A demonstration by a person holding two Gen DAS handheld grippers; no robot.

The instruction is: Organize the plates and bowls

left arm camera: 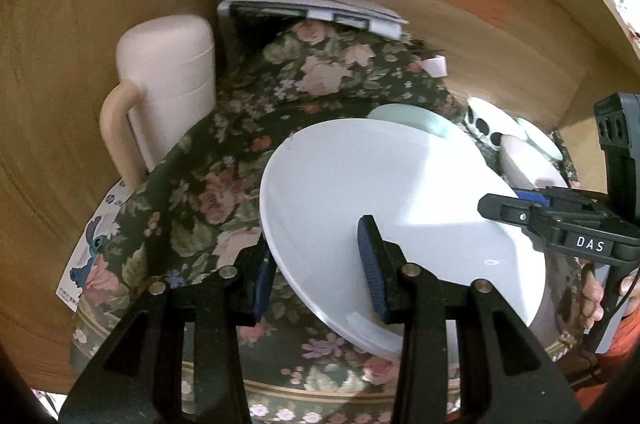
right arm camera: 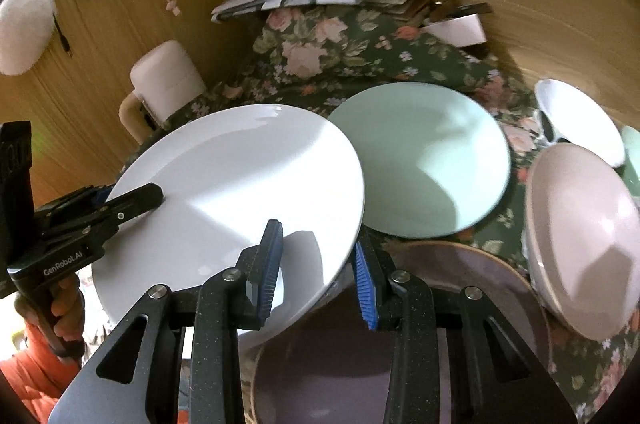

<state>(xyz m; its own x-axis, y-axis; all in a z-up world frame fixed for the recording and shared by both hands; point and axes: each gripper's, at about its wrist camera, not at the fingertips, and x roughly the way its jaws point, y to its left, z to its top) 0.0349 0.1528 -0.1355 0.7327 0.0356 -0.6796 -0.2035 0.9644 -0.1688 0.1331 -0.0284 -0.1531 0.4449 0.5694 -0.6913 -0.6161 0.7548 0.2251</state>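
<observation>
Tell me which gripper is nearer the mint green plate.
Right. The right gripper straddles the white plate's edge right beside the mint green plate; the left gripper grips the white plate's far side.

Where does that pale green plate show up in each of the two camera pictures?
Left wrist view: the pale green plate is only a sliver, right of center, peeking out behind the top edge of the white plate.
Right wrist view: it is almost fully visible, right of center, beside the white plate.
Shared landmark: the cream jug, on the left in both views.

Wood-panelled walls [left arm camera: 60, 63] enclose a floral-clothed table [left arm camera: 224, 159], sunlit.
</observation>
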